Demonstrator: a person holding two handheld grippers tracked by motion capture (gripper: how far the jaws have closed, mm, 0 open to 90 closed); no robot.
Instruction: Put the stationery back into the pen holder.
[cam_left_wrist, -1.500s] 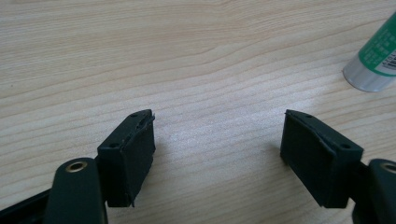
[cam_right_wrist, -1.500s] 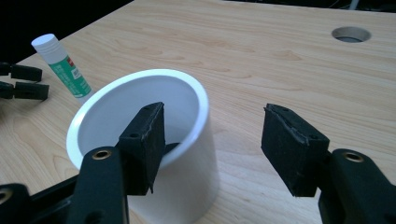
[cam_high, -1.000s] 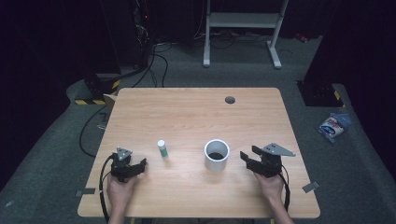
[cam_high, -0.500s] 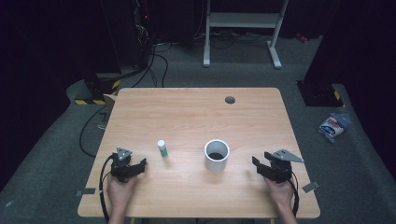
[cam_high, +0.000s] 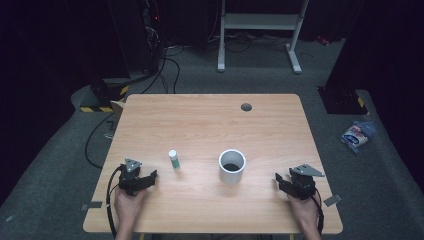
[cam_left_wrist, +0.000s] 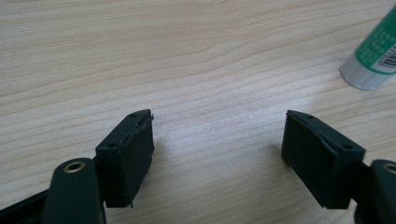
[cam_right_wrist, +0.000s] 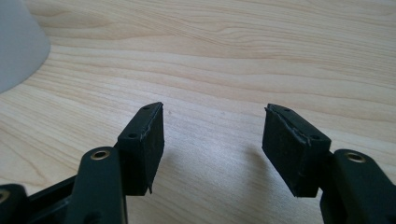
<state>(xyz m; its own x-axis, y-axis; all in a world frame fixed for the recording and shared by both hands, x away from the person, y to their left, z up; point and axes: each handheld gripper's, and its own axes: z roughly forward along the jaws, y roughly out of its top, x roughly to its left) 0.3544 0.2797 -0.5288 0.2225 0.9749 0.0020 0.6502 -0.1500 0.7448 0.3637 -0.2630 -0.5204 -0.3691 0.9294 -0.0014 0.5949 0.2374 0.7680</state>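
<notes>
Since the earlier frame our right tool (cam_high: 289, 182) has drawn back toward the lower right of the high view, away from the cup (cam_high: 232, 166); our left tool (cam_high: 144, 178) sits at lower left. Both rest low over the table (cam_high: 210, 125), jaws apart and empty. The glue stick (cam_high: 173, 159) stands between left tool and cup. We judge nothing is begun; a reach toward the stick seems likely.

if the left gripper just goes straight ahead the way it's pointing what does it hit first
Probably nothing: the left gripper faces bare table. The green-labelled tube stands off to its right, likely outside the open jaws' path.
</notes>
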